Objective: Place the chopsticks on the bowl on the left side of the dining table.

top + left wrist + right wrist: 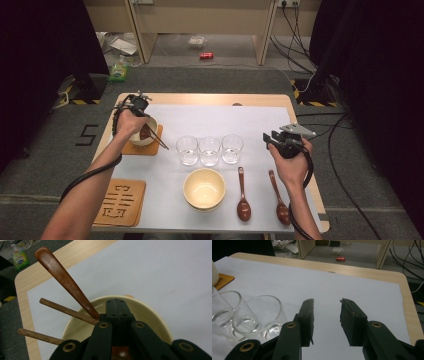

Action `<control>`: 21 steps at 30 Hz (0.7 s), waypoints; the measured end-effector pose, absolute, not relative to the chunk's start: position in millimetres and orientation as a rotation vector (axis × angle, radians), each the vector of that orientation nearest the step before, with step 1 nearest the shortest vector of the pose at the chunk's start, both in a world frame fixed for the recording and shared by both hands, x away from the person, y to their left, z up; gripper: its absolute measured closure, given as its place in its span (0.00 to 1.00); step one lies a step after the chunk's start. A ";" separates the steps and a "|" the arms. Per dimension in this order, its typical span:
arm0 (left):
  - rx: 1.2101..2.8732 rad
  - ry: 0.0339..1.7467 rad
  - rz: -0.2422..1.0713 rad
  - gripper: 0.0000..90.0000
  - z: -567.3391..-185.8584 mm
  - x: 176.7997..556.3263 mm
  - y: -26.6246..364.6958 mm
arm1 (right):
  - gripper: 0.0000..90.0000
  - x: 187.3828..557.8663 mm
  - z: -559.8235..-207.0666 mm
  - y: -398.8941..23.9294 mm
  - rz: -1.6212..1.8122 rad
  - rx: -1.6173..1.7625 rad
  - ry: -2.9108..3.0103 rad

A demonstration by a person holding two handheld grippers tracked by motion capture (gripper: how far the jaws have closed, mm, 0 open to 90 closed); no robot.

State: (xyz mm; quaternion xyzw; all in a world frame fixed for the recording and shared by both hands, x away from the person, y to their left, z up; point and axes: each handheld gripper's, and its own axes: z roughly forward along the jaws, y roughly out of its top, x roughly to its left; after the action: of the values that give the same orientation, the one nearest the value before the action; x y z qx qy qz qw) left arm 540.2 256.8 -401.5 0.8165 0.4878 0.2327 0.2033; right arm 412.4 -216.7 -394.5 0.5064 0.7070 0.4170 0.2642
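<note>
Bowl [150,315] holds spoon [65,281] and chopsticks [67,311], left jaws pressed together inside; right jaws spread

High view overhead, facing forward; gripper views close, sharing table [260,100]

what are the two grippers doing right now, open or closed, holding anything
Left gripper: jaws closed over the cream bowl, apparently on the brown wooden spoon; the grip itself is hidden.
Right gripper: open, holding nothing.
</note>
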 end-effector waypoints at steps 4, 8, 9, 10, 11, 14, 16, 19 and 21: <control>2.276 1.369 0.653 1.00 -401.4 540.4 258.3 | 0.70 412.2 -394.4 -216.9 1.128 1.369 1.911; 2.279 1.378 0.644 1.00 -403.2 540.6 260.6 | 0.70 412.0 -394.1 -216.0 1.131 1.365 1.912; 2.277 1.383 0.641 1.00 -403.6 540.8 261.7 | 0.70 411.9 -393.8 -215.7 1.131 1.363 1.913; 2.274 1.387 0.643 1.00 -404.0 540.9 262.9 | 0.70 411.8 -393.5 -215.6 1.131 1.360 1.913; 2.274 1.389 0.642 1.00 -404.1 541.0 264.1 | 0.70 411.8 -393.3 -215.4 1.132 1.359 1.914; 2.271 1.398 0.644 1.00 -404.4 540.4 266.9 | 0.70 411.9 -392.9 -215.1 1.130 1.359 1.915; 2.273 1.404 0.645 1.00 -404.4 539.8 268.7 | 0.70 412.0 -392.9 -214.8 1.129 1.358 1.918; 2.281 1.416 0.642 1.00 -405.4 539.1 271.8 | 0.70 412.0 -393.1 -213.9 1.130 1.358 1.920; 2.292 1.419 0.648 1.00 -405.9 538.7 274.1 | 0.70 411.9 -393.4 -213.6 1.129 1.358 1.921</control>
State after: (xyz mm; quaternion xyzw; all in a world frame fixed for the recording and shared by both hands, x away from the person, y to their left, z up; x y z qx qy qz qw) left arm 538.7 274.1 -405.9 0.8126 0.5033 0.2296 0.1835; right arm 411.9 -213.6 -393.4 0.5021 0.7102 0.4176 0.2629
